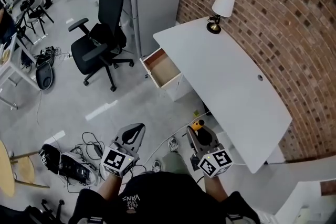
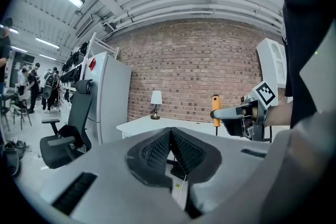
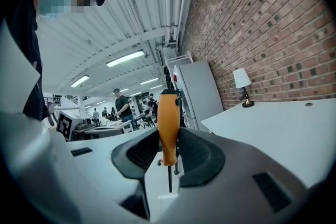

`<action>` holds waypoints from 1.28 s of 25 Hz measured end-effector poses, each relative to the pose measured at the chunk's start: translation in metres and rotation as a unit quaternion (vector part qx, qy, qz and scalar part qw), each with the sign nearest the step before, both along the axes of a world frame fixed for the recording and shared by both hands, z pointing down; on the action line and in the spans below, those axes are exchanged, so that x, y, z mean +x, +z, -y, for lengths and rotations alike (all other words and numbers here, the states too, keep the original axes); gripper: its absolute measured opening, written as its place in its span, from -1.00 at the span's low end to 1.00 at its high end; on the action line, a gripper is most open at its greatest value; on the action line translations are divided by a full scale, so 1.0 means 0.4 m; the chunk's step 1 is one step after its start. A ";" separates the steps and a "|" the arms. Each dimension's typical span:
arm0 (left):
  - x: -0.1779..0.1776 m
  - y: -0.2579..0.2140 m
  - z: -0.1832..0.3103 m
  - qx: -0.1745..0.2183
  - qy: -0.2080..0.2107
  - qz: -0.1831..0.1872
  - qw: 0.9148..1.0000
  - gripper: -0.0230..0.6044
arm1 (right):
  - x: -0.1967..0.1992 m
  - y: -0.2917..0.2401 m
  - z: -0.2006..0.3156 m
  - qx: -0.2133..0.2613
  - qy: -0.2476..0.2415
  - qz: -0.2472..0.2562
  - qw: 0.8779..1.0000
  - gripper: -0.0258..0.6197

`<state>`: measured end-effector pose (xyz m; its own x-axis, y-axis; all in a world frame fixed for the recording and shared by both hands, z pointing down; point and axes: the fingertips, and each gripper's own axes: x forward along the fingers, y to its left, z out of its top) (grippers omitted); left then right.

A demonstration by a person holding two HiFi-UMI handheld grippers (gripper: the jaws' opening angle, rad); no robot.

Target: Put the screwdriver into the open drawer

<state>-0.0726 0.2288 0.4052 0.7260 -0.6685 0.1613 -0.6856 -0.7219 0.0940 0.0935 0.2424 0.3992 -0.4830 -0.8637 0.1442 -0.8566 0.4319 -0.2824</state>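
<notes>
The right gripper (image 1: 203, 136) pinches the orange screwdriver (image 3: 168, 126) upright, low in the head view beside the desk (image 1: 231, 81). The left gripper (image 1: 131, 135) is closed on nothing. The drawer (image 1: 163, 68) stands open, upper centre.

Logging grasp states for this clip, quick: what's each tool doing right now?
left tool: closed, nothing between the jaws.
right tool: closed on the screwdriver, gripped by its orange handle.
</notes>
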 end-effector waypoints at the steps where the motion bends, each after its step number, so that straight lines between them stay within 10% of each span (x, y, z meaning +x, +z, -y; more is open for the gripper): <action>1: 0.005 0.003 0.014 -0.001 -0.001 -0.001 1.000 -0.91 | 0.005 0.003 0.012 -0.002 0.000 0.000 1.000 -0.57; 32: 0.150 0.009 0.449 0.007 -0.160 0.014 0.987 -0.91 | 0.102 0.054 0.576 -0.010 -0.170 0.008 0.985 -0.57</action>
